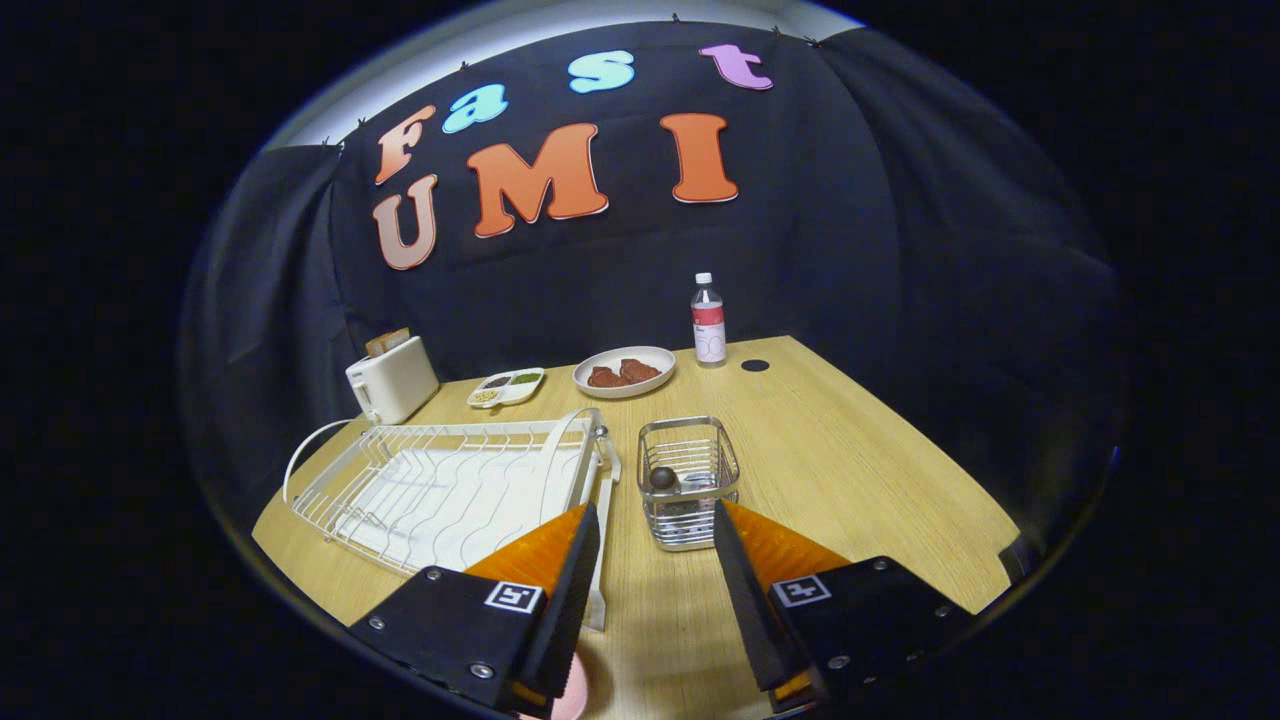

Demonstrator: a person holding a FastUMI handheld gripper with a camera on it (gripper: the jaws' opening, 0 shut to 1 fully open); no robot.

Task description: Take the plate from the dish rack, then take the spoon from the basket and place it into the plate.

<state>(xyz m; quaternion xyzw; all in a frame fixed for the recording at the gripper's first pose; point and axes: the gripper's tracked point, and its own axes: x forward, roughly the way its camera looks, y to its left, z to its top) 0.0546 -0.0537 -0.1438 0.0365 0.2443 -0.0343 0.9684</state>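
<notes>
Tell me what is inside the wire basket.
The wire basket, just ahead of the open tool, holds a spoon, of which a dark rounded end shows near the rim. The rest of it is too blurred by the wires to make out.

Light falls from overhead, bright and even on the table (850, 450) beyond the tongs (655, 560), with soft shadows just ahead of them. The fisheye bends the table's far edges. Focus is sharp throughout; the surrounding cloth stays dim.
</notes>
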